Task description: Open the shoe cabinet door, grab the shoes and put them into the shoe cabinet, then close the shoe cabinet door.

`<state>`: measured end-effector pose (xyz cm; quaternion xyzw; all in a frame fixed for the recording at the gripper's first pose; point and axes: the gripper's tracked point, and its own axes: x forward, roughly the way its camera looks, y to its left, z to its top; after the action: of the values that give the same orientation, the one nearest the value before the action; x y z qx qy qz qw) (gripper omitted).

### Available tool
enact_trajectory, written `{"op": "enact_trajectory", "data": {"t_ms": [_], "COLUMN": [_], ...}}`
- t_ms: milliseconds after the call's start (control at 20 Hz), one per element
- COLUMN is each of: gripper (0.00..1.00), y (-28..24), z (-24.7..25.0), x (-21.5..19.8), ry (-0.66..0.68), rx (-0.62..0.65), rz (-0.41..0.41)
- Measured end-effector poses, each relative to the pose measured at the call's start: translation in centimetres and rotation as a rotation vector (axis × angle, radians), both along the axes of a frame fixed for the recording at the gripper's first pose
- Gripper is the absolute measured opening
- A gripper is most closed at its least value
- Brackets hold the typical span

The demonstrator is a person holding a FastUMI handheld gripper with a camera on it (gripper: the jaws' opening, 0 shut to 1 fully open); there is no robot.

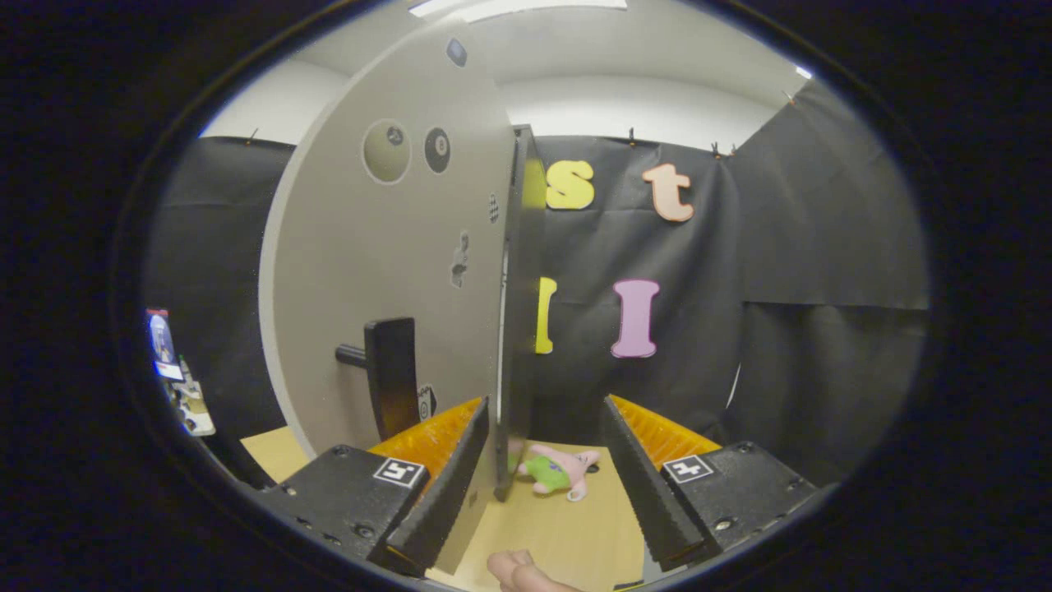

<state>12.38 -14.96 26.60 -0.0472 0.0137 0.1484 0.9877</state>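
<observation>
Our gripper [542, 473] has its two fingers spread wide apart, and they hold nothing. The free edge of the cabinet door [386, 271] comes down into the gap between them, close to the left finger, but we cannot tell if that finger touches it; the right finger is well clear of it. The door is a big, flat, pale board, swung out so that we look almost along its thin edge. It looks stiff and hard, so we think it will not bend when we push it, and it should swing on its hinges and not need lifting. The flat face looks smooth, so fingers may slip on it. The best place to take hold is the dark handle [390, 374], which sticks out from the door's face on a short bar, just beyond the left finger. We could also close on the thin edge itself, since it fits between the fingers. Just ahead of the fingers, on the wooden floor [567, 534], lies a small pink and green plush toy [559, 473], near the foot of the door. It looks soft and light. We see no shoes here, and the inside of the cabinet is hidden behind the door. A bit of a person's hand [518, 571] shows under the fingers.
</observation>
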Motion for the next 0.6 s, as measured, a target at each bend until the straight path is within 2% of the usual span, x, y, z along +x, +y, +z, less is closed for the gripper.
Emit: {"op": "enact_trajectory", "data": {"t_ms": [600], "gripper": [0.9], "y": [8.1], "z": [-0.5], "x": [-0.6], "ry": [0.01], "rx": [0.005], "rz": [0.05]}}
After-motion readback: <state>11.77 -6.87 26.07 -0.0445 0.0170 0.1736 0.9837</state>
